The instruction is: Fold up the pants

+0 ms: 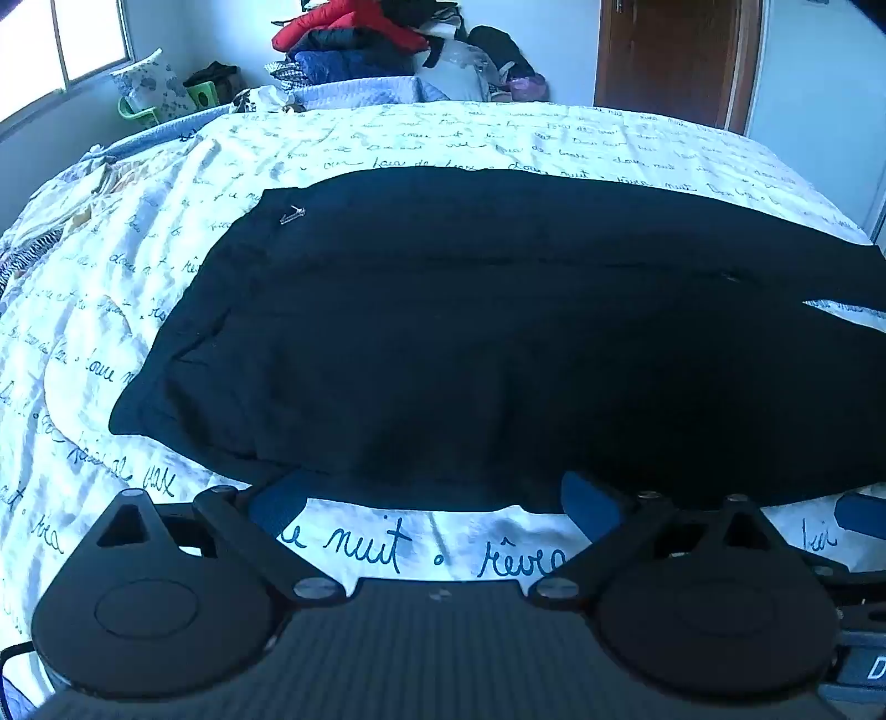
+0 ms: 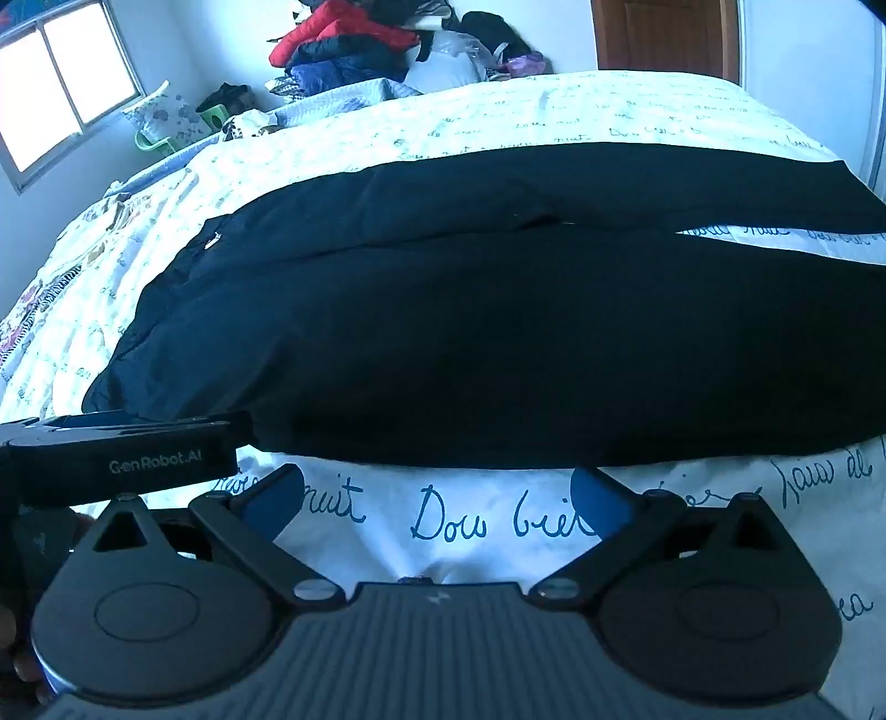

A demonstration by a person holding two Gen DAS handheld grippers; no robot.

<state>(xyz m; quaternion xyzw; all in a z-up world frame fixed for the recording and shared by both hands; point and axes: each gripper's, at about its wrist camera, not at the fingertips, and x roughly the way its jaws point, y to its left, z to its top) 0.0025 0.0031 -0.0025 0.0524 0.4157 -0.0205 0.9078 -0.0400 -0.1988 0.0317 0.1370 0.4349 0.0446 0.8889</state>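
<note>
Dark navy pants [image 1: 470, 332] lie flat across the bed, waistband to the left, legs running right; they also show in the right wrist view [image 2: 470, 321], where the two legs split at the right. My left gripper [image 1: 437, 501] is open with its blue fingertips [image 1: 587, 507] at the near edge of the pants, holding nothing. My right gripper [image 2: 437, 495] is open just short of the near edge, over the bedspread, holding nothing. The left gripper's body [image 2: 122, 454] shows at the left of the right wrist view.
The bed has a white bedspread [image 1: 360, 545] with blue handwriting. A pile of clothes [image 1: 354, 39] sits at the far side against the wall. A window [image 1: 61, 44] is at the far left and a wooden door [image 1: 670, 55] at the far right.
</note>
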